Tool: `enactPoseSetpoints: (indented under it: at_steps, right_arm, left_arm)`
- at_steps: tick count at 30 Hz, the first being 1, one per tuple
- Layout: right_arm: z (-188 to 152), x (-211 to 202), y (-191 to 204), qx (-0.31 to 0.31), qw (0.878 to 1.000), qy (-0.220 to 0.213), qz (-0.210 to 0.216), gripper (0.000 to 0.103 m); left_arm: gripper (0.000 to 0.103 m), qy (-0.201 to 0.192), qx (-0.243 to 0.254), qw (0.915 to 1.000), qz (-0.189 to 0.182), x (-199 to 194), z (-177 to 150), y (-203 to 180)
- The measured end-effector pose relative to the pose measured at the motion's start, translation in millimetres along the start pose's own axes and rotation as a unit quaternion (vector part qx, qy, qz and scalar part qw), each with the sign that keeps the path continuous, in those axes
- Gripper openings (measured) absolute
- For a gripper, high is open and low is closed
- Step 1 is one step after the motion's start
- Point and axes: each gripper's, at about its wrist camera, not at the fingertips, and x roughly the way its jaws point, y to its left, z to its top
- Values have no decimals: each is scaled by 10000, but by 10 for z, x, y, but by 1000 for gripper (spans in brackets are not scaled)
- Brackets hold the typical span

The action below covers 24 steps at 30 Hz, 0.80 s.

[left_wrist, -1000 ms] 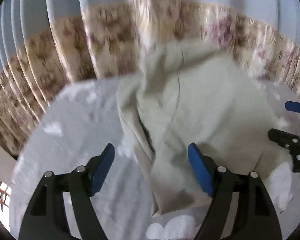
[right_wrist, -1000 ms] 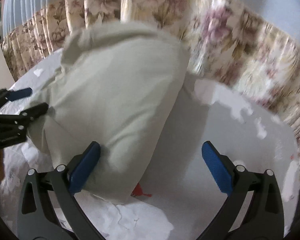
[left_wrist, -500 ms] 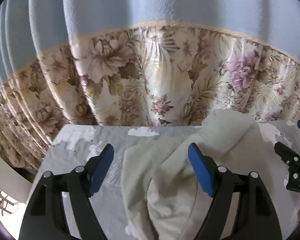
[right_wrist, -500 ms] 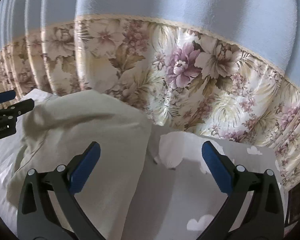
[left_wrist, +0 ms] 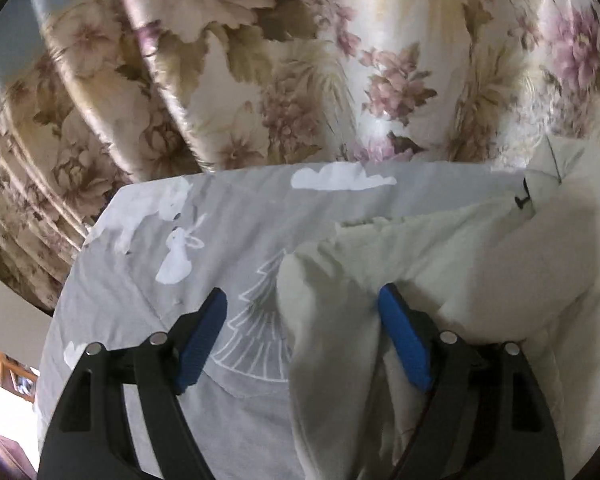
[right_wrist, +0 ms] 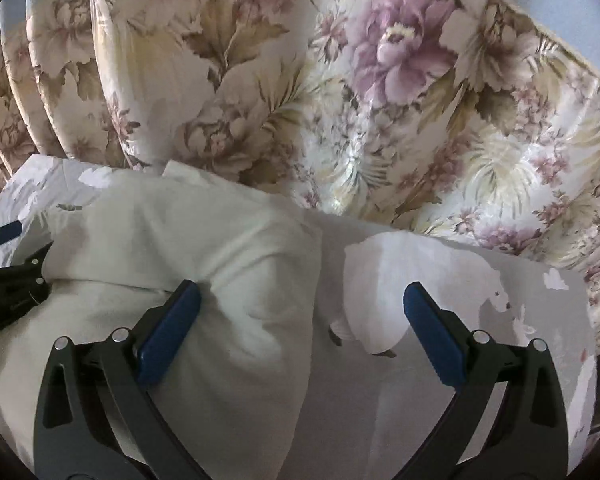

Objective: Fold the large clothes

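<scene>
A pale cream garment [left_wrist: 480, 264] is seen lying crumpled on a tabletop covered by a grey cloth [left_wrist: 148, 288] printed with white clouds, rabbits and a fir tree. In the left wrist view the garment is heaped over the right half of the cloth, and a rounded fold of it is pushed up between the blue pads of the left tongs [left_wrist: 302, 336]. The jaws of the left tongs are opening; the fold stands between them, with the right pad laid against or just beside the fabric and the left pad held clear over the printed fir tree. No grip on the fabric is shown.

In the right wrist view the garment [right_wrist: 188, 248] is spread over the left and middle of the picture, its bulged edge ending near the middle of the cloth [right_wrist: 460, 400]. The right tongs [right_wrist: 302, 332] are held wide apart: the left pad is set at a crease of the garment, while the right pad is poised over the bare cloth, near a printed white bear. Nothing is clamped by them. The black frame and a blue tip of the left tongs [right_wrist: 12, 276] are seen at the left edge, against the garment.

Behind the tabletop a flowered curtain [right_wrist: 380, 80] is hung in folds.
</scene>
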Motion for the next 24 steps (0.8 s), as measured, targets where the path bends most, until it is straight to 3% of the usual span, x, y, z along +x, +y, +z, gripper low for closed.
enactPoseSetpoints:
  at_steps: [5, 9, 14, 18, 24]
  right_arm:
    - [-117, -301, -93, 176, 9993, -293, 139, 100]
    - [-400, -704, -278, 522, 9956, -477, 614, 100]
    - [-766, -877, -282, 783, 9911, -387, 1003, 97]
    - [-862, -856, -160, 976, 9866, -295, 1274, 88]
    - [-891, -723, -15, 891, 9869, -266, 1320, 87]
  left_arm:
    - [78, -377, -2, 9993, -84, -356, -88, 60]
    - [79, -818, -452, 9945, -469, -936, -299, 255]
    - [79, -854, -514, 9901, -990, -1296, -581, 74]
    - [79, -708, -485, 9910, -1025, -1239, -676, -106]
    - [80, -453, -348, 9928, -1052, -1032, -810, -213]
